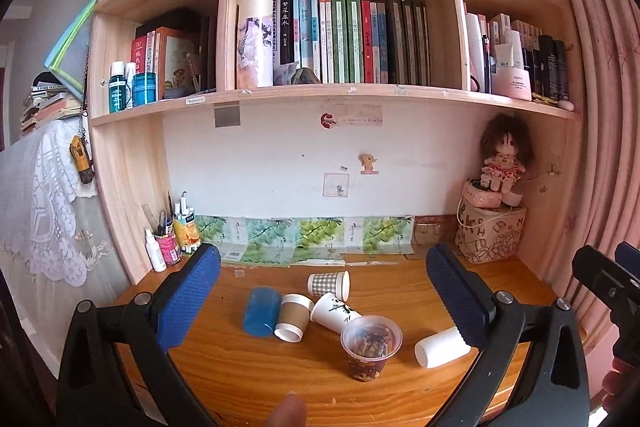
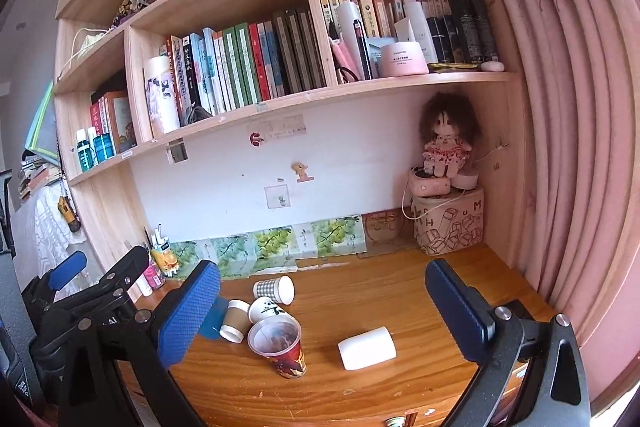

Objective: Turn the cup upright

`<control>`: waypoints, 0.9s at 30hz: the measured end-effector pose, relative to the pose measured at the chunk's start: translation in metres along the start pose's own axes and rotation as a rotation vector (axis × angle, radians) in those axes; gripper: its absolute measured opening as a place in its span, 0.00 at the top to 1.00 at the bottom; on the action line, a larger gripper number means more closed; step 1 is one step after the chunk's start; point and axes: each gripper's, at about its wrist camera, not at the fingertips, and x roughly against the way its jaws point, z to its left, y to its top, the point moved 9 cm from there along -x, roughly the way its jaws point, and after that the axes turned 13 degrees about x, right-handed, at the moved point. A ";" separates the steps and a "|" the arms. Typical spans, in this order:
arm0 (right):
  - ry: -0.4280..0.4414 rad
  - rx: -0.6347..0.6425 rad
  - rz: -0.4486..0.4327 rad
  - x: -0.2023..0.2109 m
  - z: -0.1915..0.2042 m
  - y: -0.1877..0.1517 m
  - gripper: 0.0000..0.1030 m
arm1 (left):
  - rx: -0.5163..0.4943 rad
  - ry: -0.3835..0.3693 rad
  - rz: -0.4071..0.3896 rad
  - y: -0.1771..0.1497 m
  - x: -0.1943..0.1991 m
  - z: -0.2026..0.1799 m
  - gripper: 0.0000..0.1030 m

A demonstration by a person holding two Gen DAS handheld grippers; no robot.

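Six cups are seen on the wooden table (image 1: 248,371), one upright and five lying on their sides.

The left gripper (image 1: 320,291) and the right gripper (image 2: 322,301) are both held above the near edge of the table with their jaws wide apart and nothing between them. At lower centre of the left wrist view, a patterned red cup (image 1: 370,347) stands upright with its mouth open to the camera. Just behind it a white cup with a green print (image 1: 334,311), a brown-sleeved cup (image 1: 292,317) and a blue cup (image 1: 261,311) are laid side by side, and a checked cup (image 1: 329,285) lies farther back. A plain white cup (image 2: 367,347) lies apart at lower centre of the right wrist view.
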 end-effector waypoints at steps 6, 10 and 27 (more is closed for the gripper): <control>0.037 0.016 0.034 -0.007 0.009 -0.004 0.00 | -0.009 0.002 0.010 0.000 -0.002 -0.001 0.00; 0.052 0.009 0.060 -0.012 0.012 -0.008 0.00 | -0.026 -0.012 0.011 0.000 -0.002 -0.005 0.00; 0.076 0.003 0.080 -0.016 0.021 -0.012 0.00 | -0.058 -0.026 0.002 0.002 -0.004 -0.009 0.00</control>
